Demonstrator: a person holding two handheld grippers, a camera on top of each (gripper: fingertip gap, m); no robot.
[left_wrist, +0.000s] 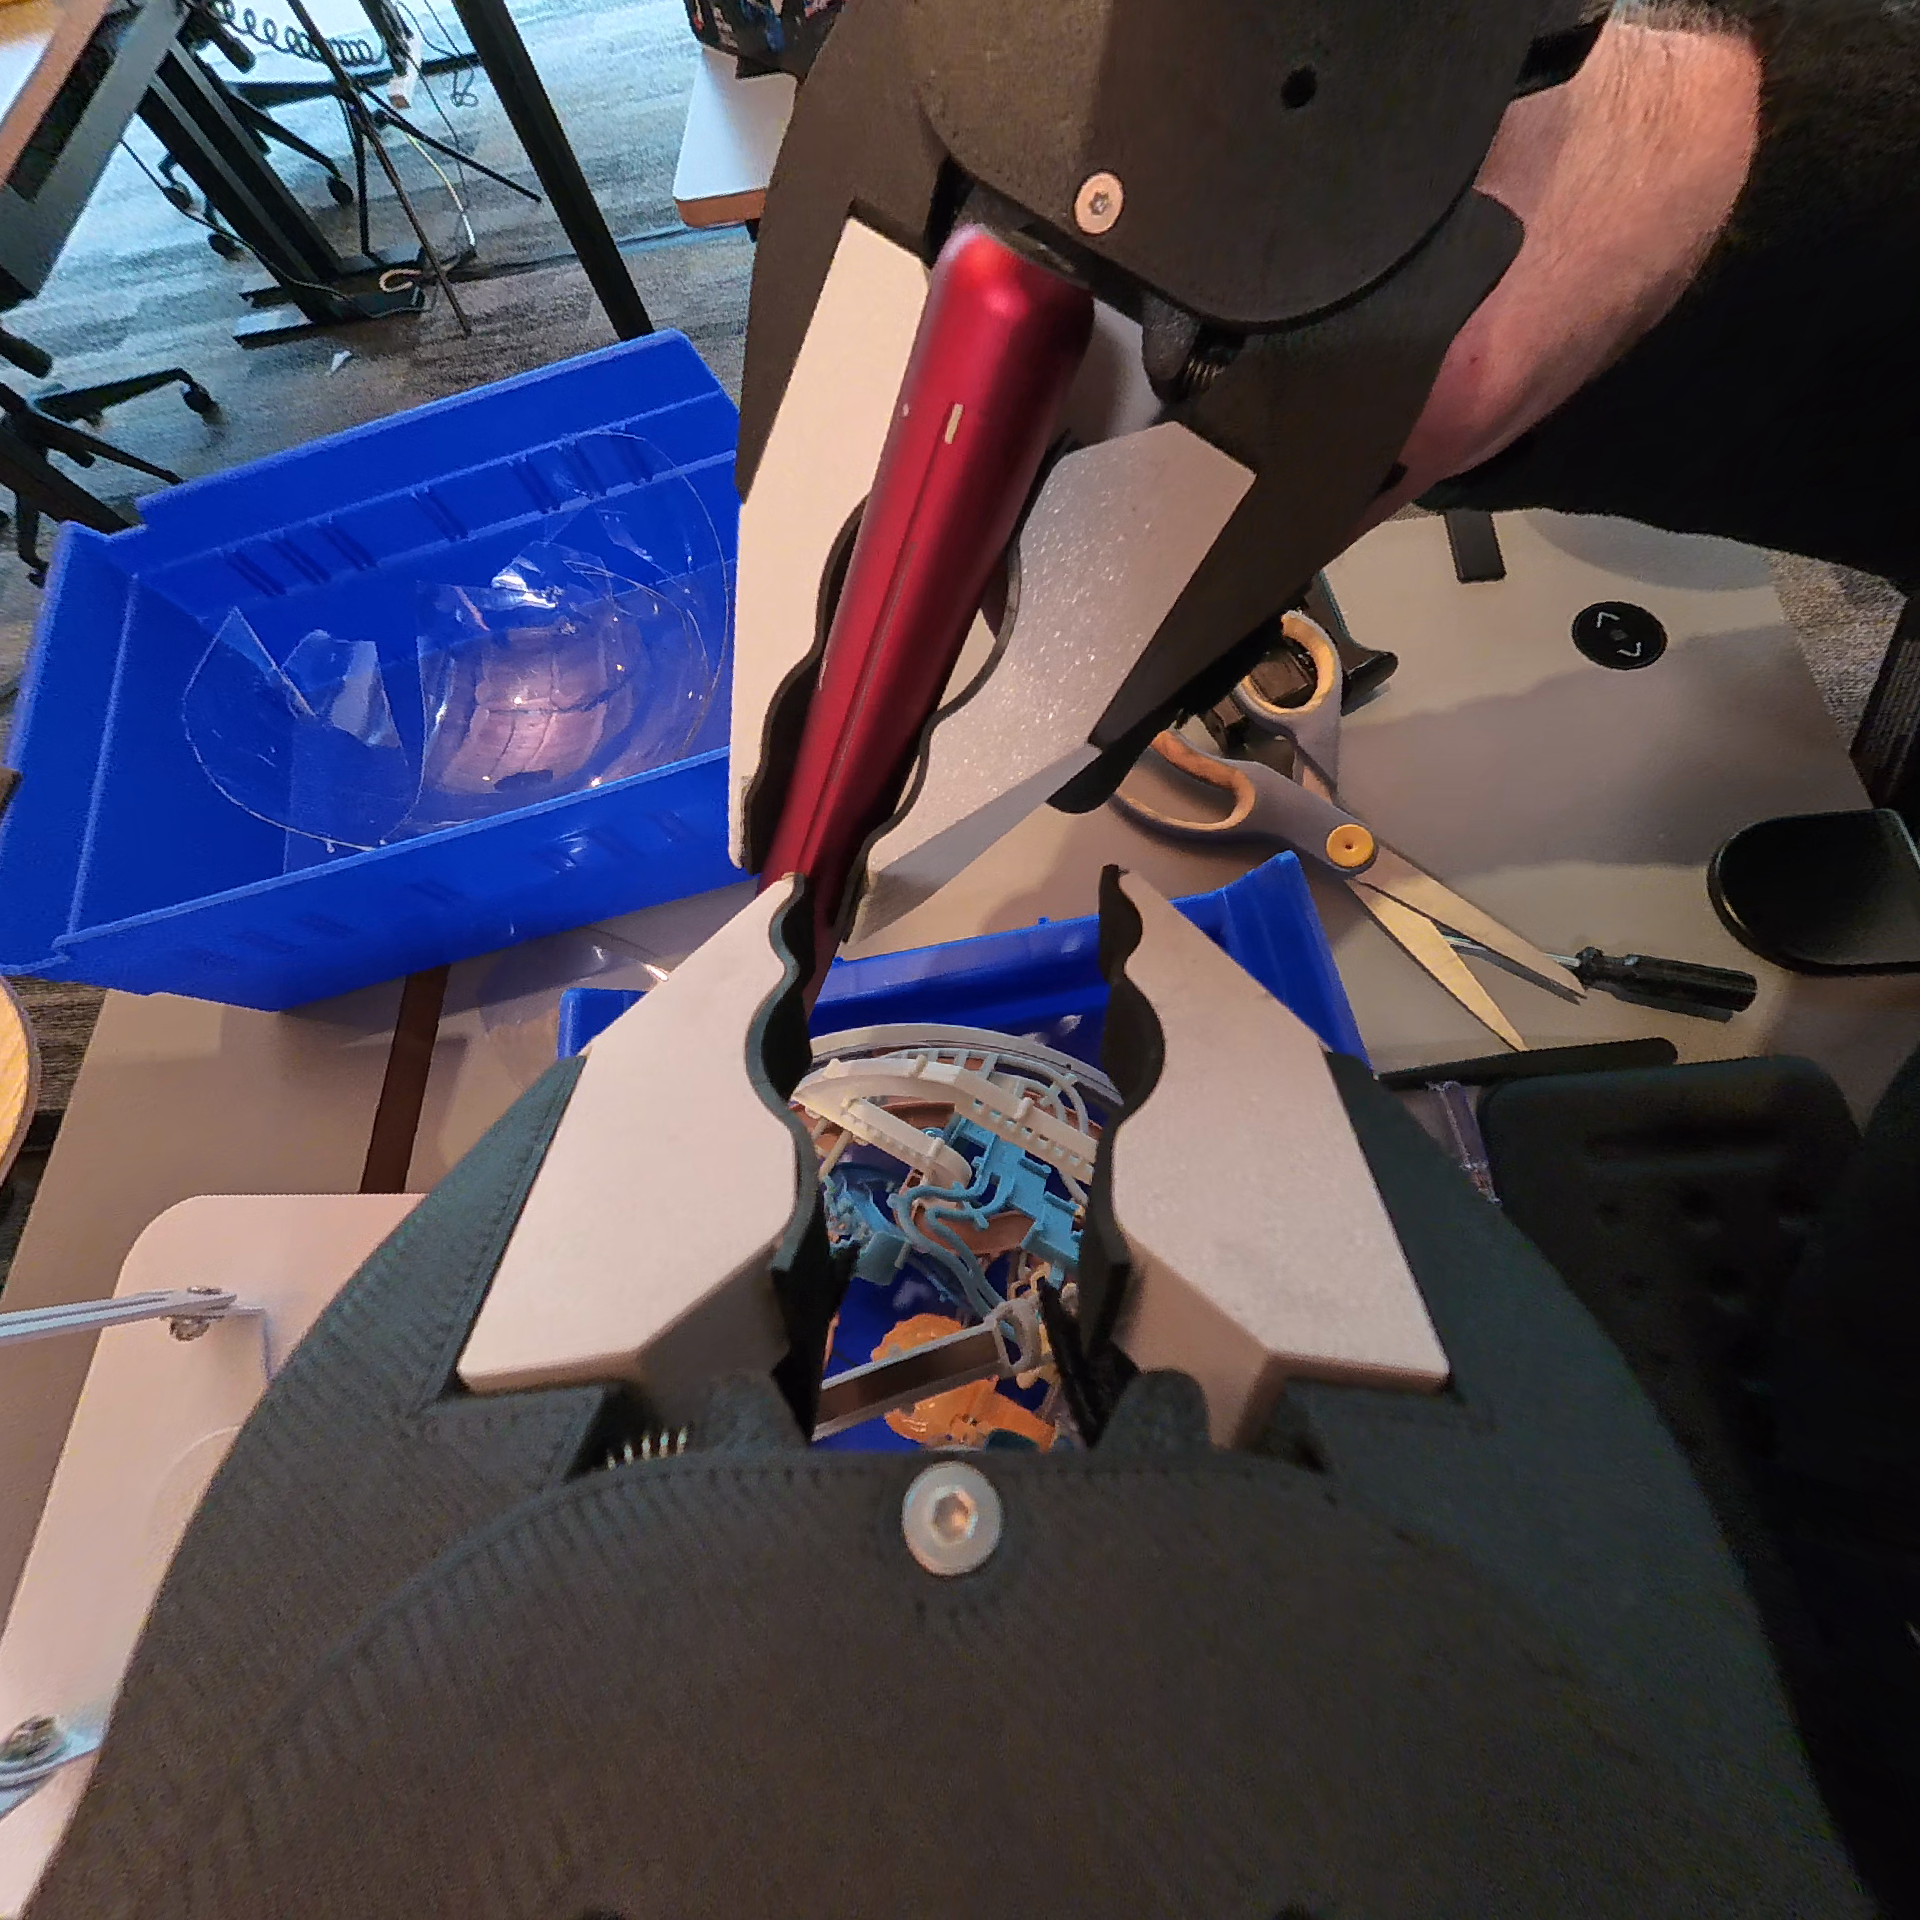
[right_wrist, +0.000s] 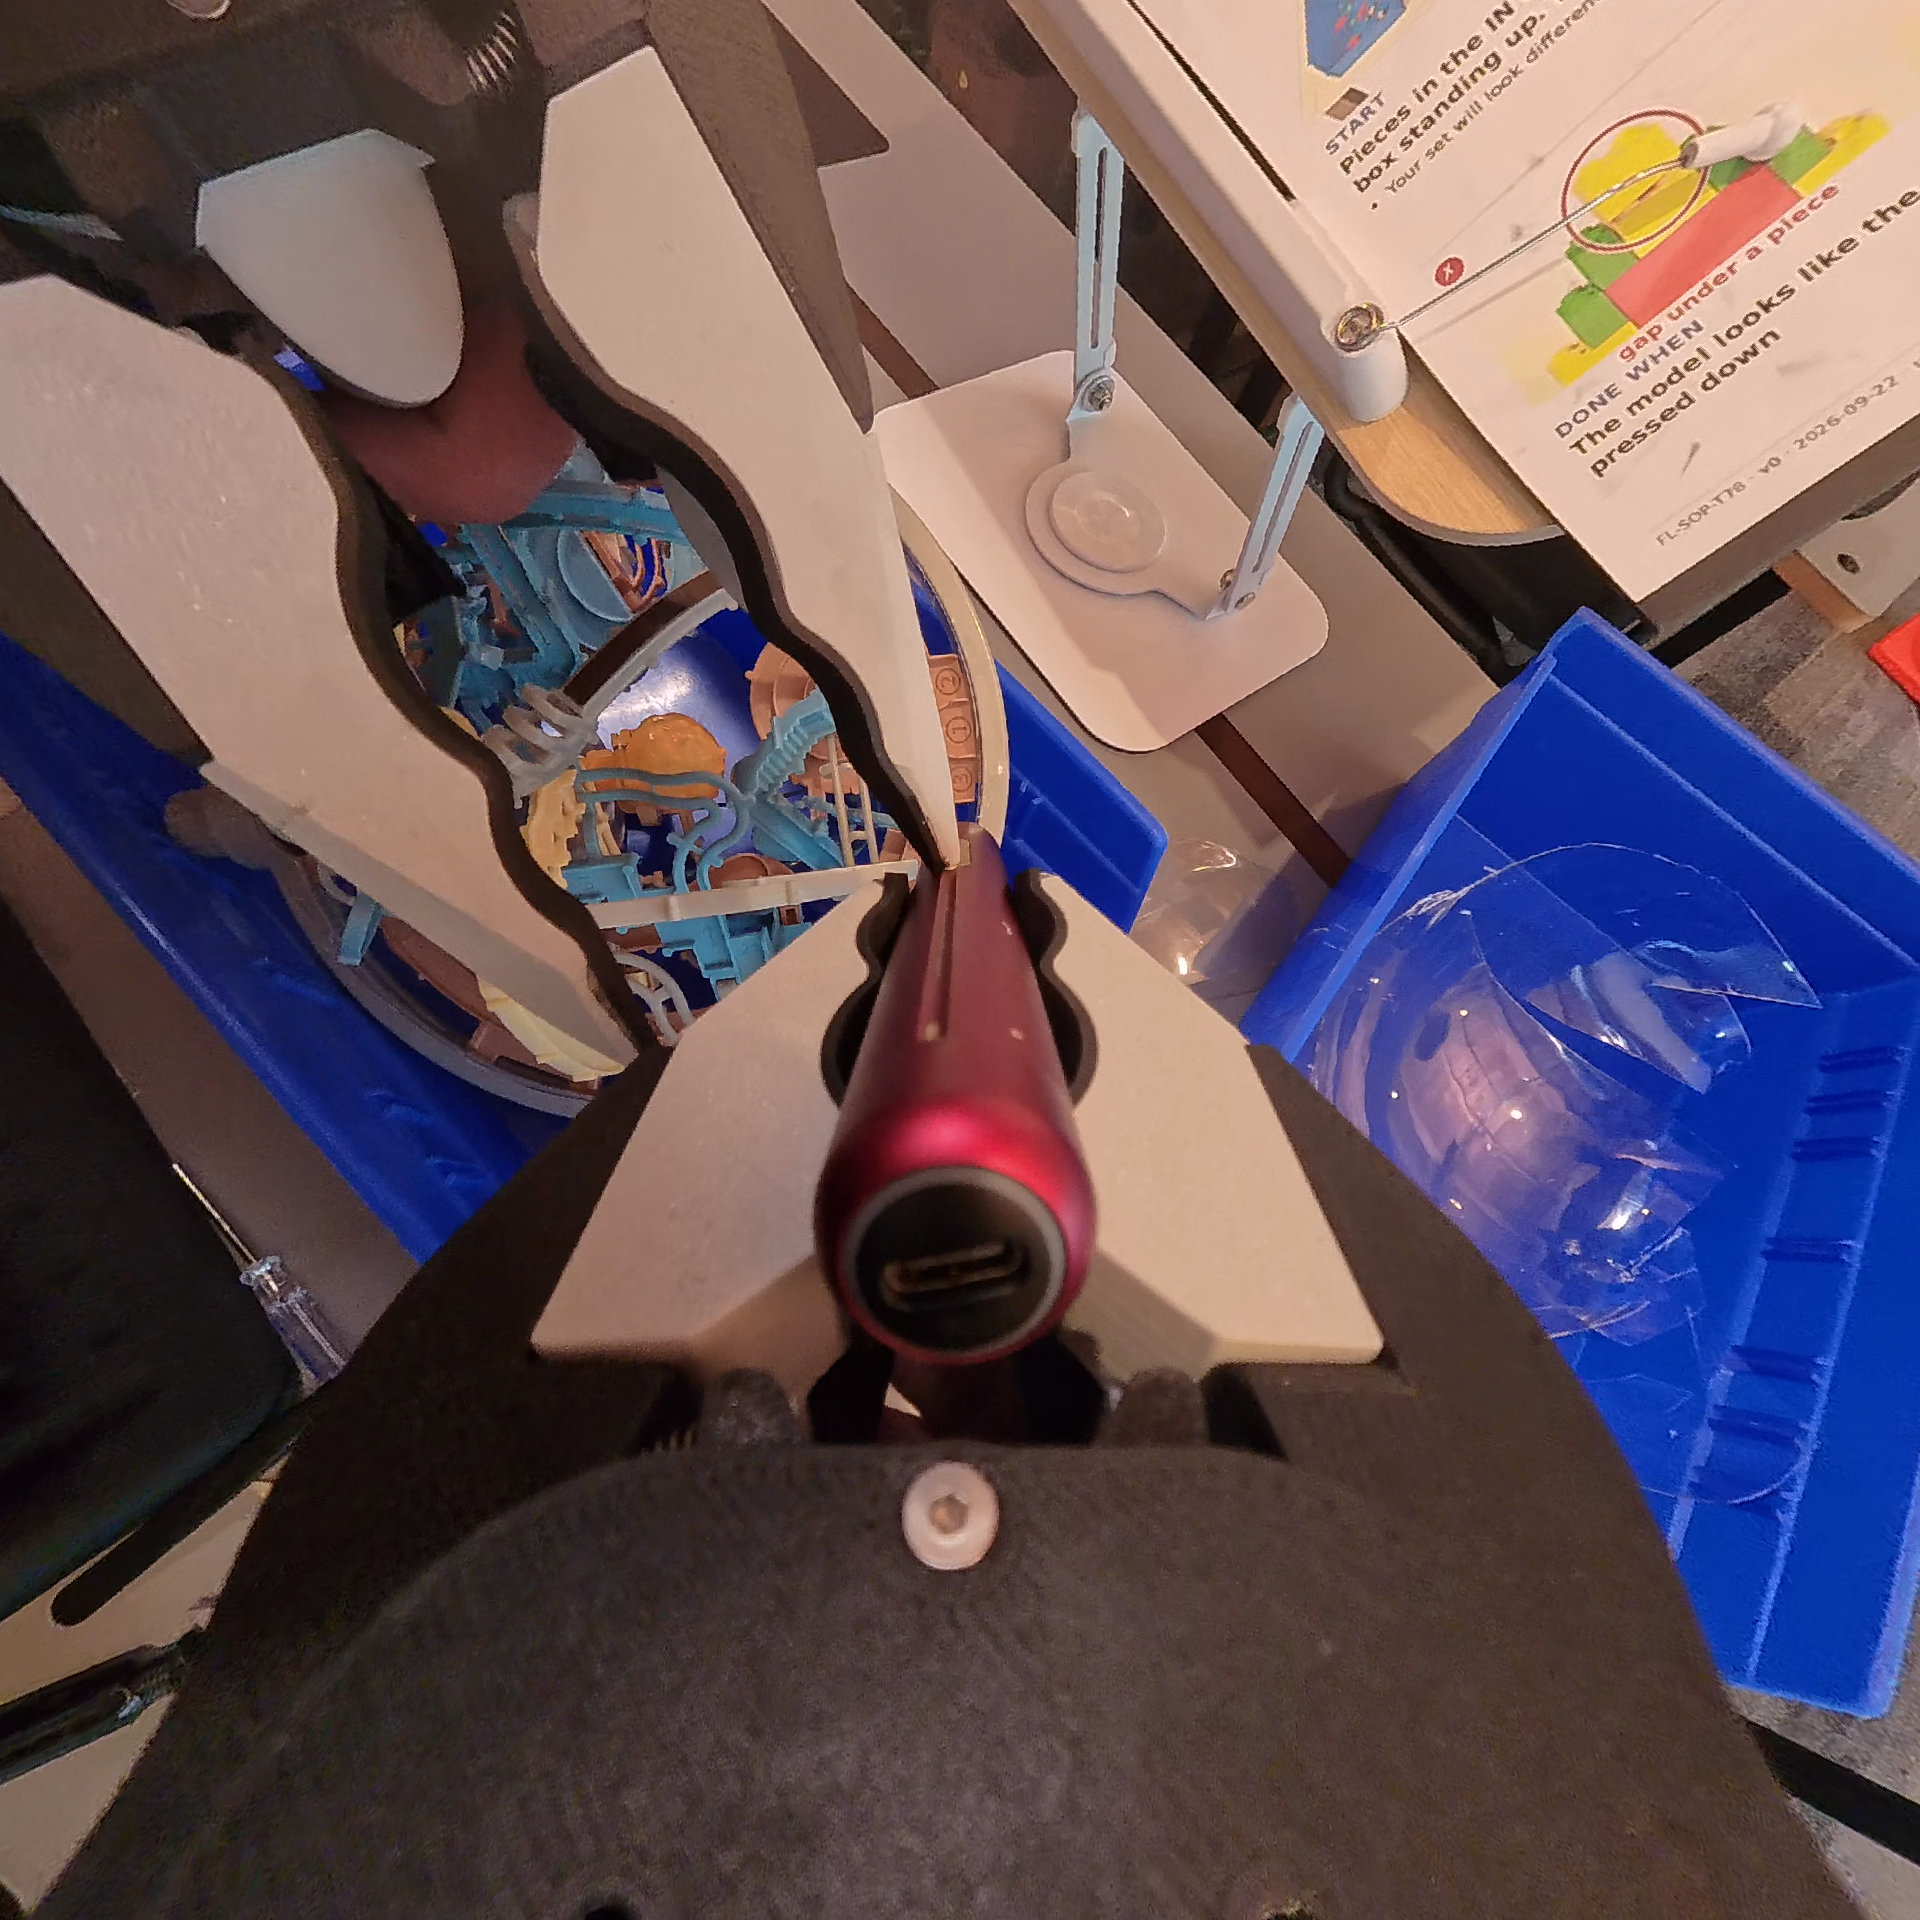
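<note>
a: what is being held by the right claw (right_wrist: 951, 894)?

b: a red metal tool (right_wrist: 951, 1049) is being clamped lengthwise between its fingers, socket end toward the camera, tip being pointed down and forward. held along the fingers like that, it is likely being steadied for fine work at the tip.

a: and the left claw (left_wrist: 951, 940)?

b: it is being kept partly spread, with nothing being gripped between its fingers. the tool's tip is being brought right beside its left fingertip; whether they are touching cannot be told.

a: what is being worked over?

b: a small blue bin (left_wrist: 1288, 935) on the worktop (left_wrist: 1621, 748), in which a tangle of blue, white, brown and orange plastic parts (left_wrist: 966, 1153) inside a round rim is being kept. both claws are being held just above it, probably so the parts are being reached from two sides.

a: anything else being kept nearby?

b: a larger blue bin (left_wrist: 135, 748) is being used for clear plastic dome pieces (left_wrist: 468, 686), apart from the coloured parts. scissors (left_wrist: 1340, 831) and a black-handled screwdriver (left_wrist: 1652, 977) are being left on the worktop behind the right claw. a white stand base (right_wrist: 1132, 582) and an instruction sheet (right_wrist: 1662, 260) are being seen in the right wrist view, beyond the small bin.
</note>
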